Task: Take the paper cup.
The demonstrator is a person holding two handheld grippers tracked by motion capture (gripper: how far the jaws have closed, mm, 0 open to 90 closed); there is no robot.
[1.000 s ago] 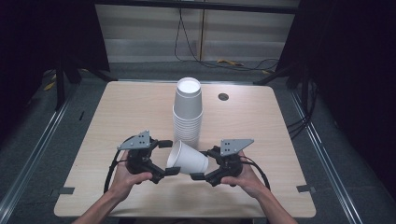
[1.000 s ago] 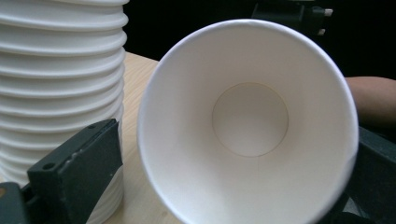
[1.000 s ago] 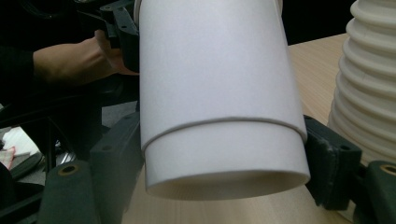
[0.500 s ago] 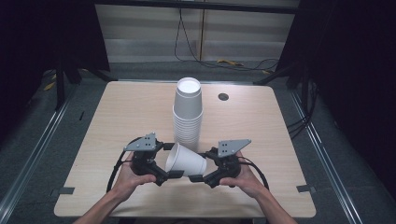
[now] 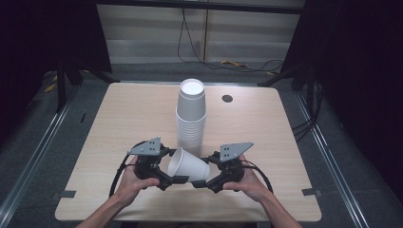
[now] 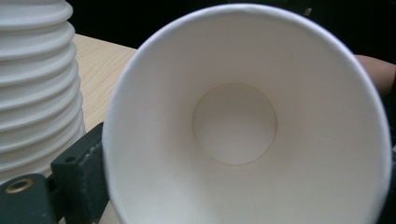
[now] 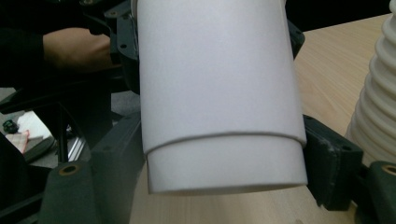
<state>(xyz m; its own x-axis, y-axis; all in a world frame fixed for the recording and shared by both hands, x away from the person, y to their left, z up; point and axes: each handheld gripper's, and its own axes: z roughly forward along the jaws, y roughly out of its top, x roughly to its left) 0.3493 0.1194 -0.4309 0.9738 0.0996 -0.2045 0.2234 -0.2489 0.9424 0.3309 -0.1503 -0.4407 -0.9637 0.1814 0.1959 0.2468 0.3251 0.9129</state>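
- While both of my hands rest low at the near edge of the table [image 5: 119,109], my right gripper [image 5: 205,179] clamps the narrow base end of a white paper cup [image 5: 189,165]; in the right gripper view its two black jaws press the cup [image 7: 219,107] from either side.
- My left gripper [image 5: 172,176] sits at the cup's open mouth, on the side facing away from the right gripper. Its jaws have just been closing, with the rim of the cup between them. In the left gripper view one dark jaw lies against the outside of the rim at lower left, and I look straight into the cup [image 6: 243,121]; whether the pads already press the rim I cannot tell.
- The cup lies on its side in the air between the two grippers, mouth toward my left hand [image 5: 130,183], base toward my right hand [image 5: 247,180].
- A tall stack of white cups [image 5: 191,114] stands upside down on the table just beyond the held cup, near it but apart.
- A small dark round fitting [image 5: 227,99] sits in the tabletop beyond the stack and to its right.
- Black cables trail from each gripper back toward my wrists.
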